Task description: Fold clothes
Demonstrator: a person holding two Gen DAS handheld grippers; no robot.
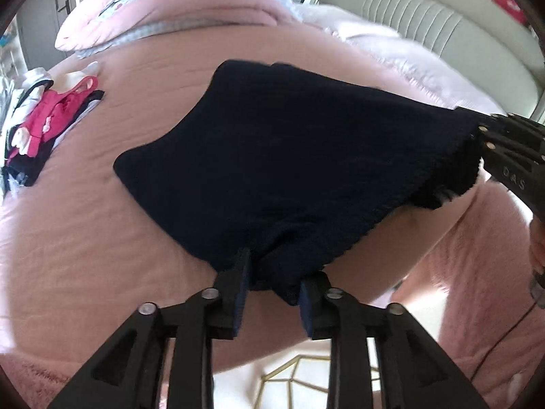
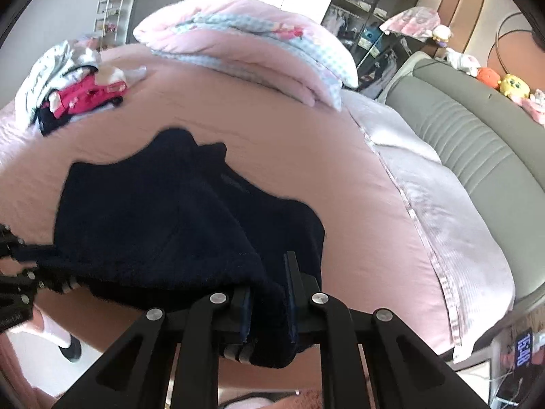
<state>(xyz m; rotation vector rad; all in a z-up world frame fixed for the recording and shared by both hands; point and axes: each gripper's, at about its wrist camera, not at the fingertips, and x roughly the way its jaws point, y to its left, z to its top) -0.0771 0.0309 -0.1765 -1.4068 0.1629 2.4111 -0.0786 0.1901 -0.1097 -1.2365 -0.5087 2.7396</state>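
A dark navy knit garment (image 1: pixel 289 156) lies spread over the pink bed, its near edge lifted off the bed. My left gripper (image 1: pixel 272 289) is shut on the garment's near corner. My right gripper (image 2: pixel 269 301) is shut on the other near corner of the navy garment (image 2: pixel 170 225). In the left wrist view the right gripper (image 1: pixel 483 156) shows at the right edge, clamped on the cloth. In the right wrist view the left gripper (image 2: pixel 44 274) shows at the left edge, on the garment's edge.
A pile of pink, white and dark clothes (image 1: pixel 41 126) lies at the bed's left side; it also shows in the right wrist view (image 2: pixel 75 88). A folded pink quilt (image 2: pixel 245 51) lies at the back. A grey padded headboard (image 2: pixel 477 143) runs along the right. The pink sheet (image 1: pixel 119 238) surrounds the garment.
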